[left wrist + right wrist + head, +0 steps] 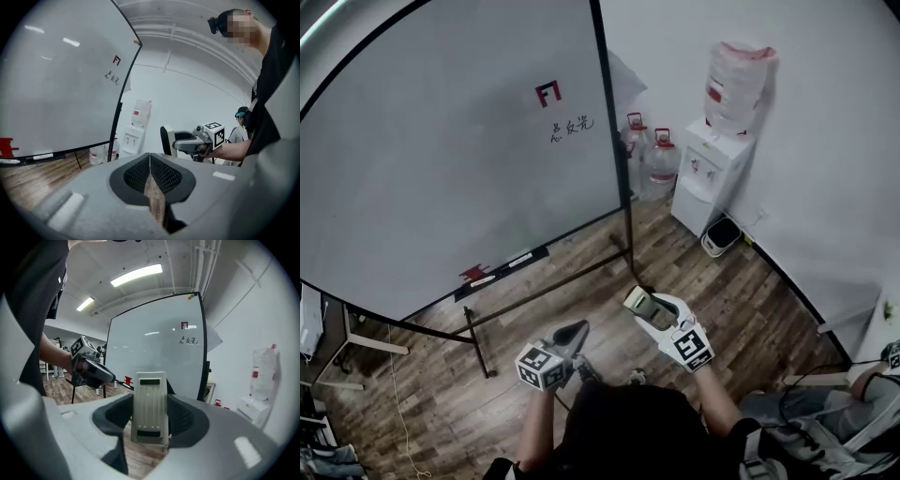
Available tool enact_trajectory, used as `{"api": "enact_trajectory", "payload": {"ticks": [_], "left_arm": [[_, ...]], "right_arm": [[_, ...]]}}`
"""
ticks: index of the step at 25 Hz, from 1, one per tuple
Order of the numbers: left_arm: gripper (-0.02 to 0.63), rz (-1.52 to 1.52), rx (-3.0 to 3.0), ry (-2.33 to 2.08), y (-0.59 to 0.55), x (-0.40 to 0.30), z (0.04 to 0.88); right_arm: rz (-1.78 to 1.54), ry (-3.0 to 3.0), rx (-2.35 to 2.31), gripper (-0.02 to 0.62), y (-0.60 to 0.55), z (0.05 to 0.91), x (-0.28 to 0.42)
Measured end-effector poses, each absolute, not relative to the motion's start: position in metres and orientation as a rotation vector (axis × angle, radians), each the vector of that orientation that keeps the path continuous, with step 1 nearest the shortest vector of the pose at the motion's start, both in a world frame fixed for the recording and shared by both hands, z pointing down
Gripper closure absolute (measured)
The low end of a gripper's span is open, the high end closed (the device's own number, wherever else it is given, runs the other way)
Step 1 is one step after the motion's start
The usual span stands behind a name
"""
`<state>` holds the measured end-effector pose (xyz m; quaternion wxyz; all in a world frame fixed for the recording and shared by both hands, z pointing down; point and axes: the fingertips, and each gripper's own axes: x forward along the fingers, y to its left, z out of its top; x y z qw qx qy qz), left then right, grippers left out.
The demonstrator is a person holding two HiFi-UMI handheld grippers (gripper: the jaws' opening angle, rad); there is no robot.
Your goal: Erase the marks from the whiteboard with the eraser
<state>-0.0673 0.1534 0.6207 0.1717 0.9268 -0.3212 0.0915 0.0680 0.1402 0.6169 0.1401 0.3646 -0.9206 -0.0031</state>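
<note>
A large whiteboard (441, 159) on a black stand fills the upper left of the head view. Near its top right corner sit a red mark (548, 94) and black handwriting (571, 126); both also show as the red mark (184, 326) and handwriting (111, 77) in the gripper views. My right gripper (639, 302) is shut on a pale grey-white eraser (150, 406), held well short of the board. Beside it, lower left, my left gripper (577, 330) is shut with nothing between its jaws.
The board's tray holds markers and a red object (474, 274). A water dispenser (709, 173) with a wrapped bottle stands by the right wall, water jugs (659, 161) and a small bin (721, 233) beside it. A seated person (862, 394) is at the far right. Wooden floor lies below.
</note>
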Motion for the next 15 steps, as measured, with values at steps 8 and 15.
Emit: {"api": "enact_trajectory", "payload": {"ticks": [8,15], "left_arm": [[0.592,0.257,2.61,-0.936,0.156,-0.072,0.62],[0.592,0.235,2.587,-0.942,0.148,-0.088,0.618]], "right_arm": [[0.017,-2.672,1.058,0.365,0.138,0.617,0.067],[0.036,-2.665,1.054,0.364,0.128,0.619,0.054]]}}
